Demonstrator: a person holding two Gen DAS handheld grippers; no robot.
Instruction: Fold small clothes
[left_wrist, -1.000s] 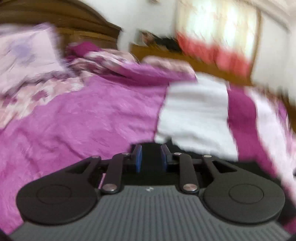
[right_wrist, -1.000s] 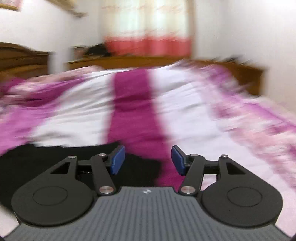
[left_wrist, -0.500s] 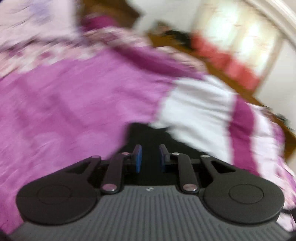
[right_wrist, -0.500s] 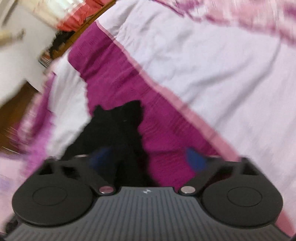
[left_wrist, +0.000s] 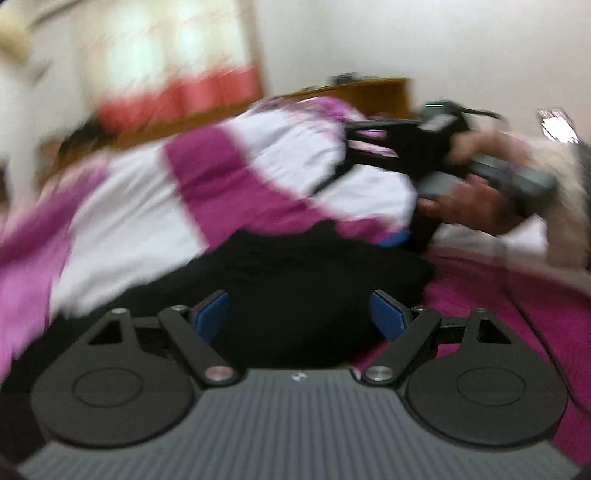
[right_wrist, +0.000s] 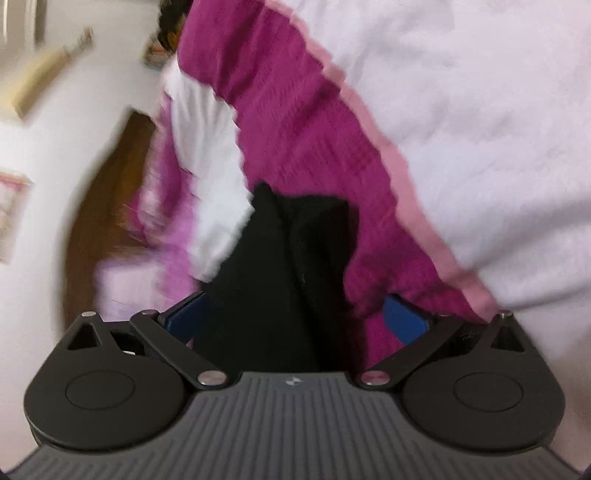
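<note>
A black garment (left_wrist: 295, 273) lies on the magenta and white bedspread (left_wrist: 129, 221). In the left wrist view my left gripper (left_wrist: 300, 314) hovers low over its near part. Its jaws are opening, and the blue pads (left_wrist: 212, 314) stand wide apart over the cloth without pressing it. The right wrist view is rolled sideways. There my right gripper (right_wrist: 294, 319) is open wide, with a folded end of the black garment (right_wrist: 288, 258) running between its pads, untouched by them. A person's hand (left_wrist: 476, 199) carries the right gripper at the garment's far right edge.
The bedspread (right_wrist: 461, 110) covers the whole bed around the garment. A wooden bed frame (right_wrist: 107, 206) and a white wall lie beyond its edge. Red and white curtains (left_wrist: 166, 66) and a wooden cabinet (left_wrist: 376, 92) stand at the back.
The left gripper swung right and its nearly shut jaws spread wide. The right gripper rolled, dropped toward the garment and opened fully. The right hand has come into the left view.
</note>
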